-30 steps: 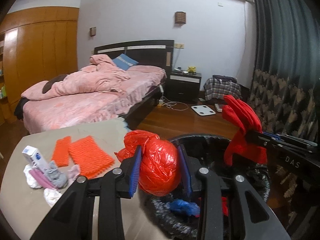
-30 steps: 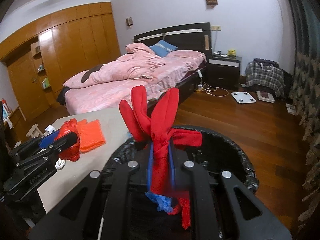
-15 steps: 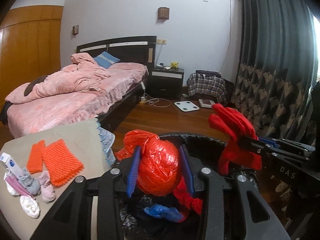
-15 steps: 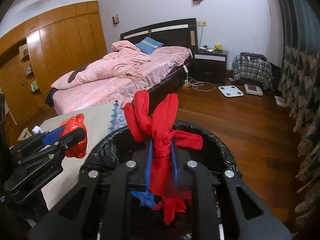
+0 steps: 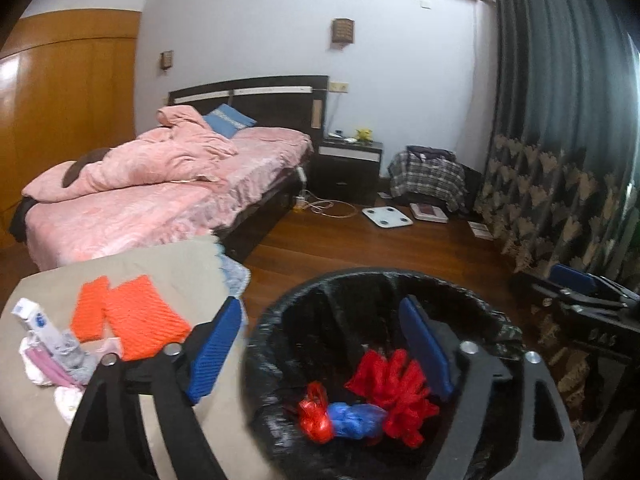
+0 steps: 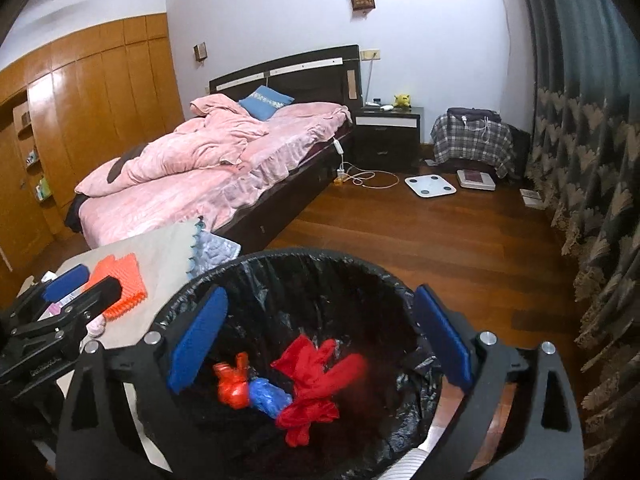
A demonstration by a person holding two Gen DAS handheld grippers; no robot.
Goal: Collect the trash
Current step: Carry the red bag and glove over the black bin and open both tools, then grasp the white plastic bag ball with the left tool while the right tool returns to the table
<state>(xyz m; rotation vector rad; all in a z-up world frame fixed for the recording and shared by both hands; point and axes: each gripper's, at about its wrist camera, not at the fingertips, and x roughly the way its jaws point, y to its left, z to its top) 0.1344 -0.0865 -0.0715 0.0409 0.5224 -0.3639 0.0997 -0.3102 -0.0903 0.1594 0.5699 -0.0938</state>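
Both grippers are hanging over the trash bin point(image 5: 276, 320), a round one lined with a black bag, sitting right next to the counter point(image 5: 168, 264).

The left gripper point(image 5: 320, 344) has its blue-padded fingers point(image 5: 214, 346) spread wide with nothing between them. They've just been opening, and nothing is gripped now. One finger sits over the counter edge, the other over the inside of the bin. Same story for the right gripper point(image 6: 320, 344): its fingers point(image 6: 198, 338) have just swung apart too, nothing caught between them, both straddling the bin's mouth.

Down inside the bin there's the trash: a small knotted red bag point(image 6: 232, 384), a scrunched blue bag point(image 6: 268, 394) touching it, and a bigger red bag point(image 6: 316, 384) with its loose tails flopped out, lying right against the blue one. In the left wrist view they show up in the same order, little red one on the left, blue in the middle, big red on the right.

Stuff on the counter: two orange foam nets point(image 5: 136, 320) lying flat side by side, a white tube with blue print point(image 5: 38, 322), and a little heap of pale wrappers or tissues point(image 5: 56, 368) near the edge; can't tell exactly what those are.

Background is a bedroom: bed point(image 6: 208, 176) with a rumpled pink duvet, wooden floor, dark patterned curtain on the right.
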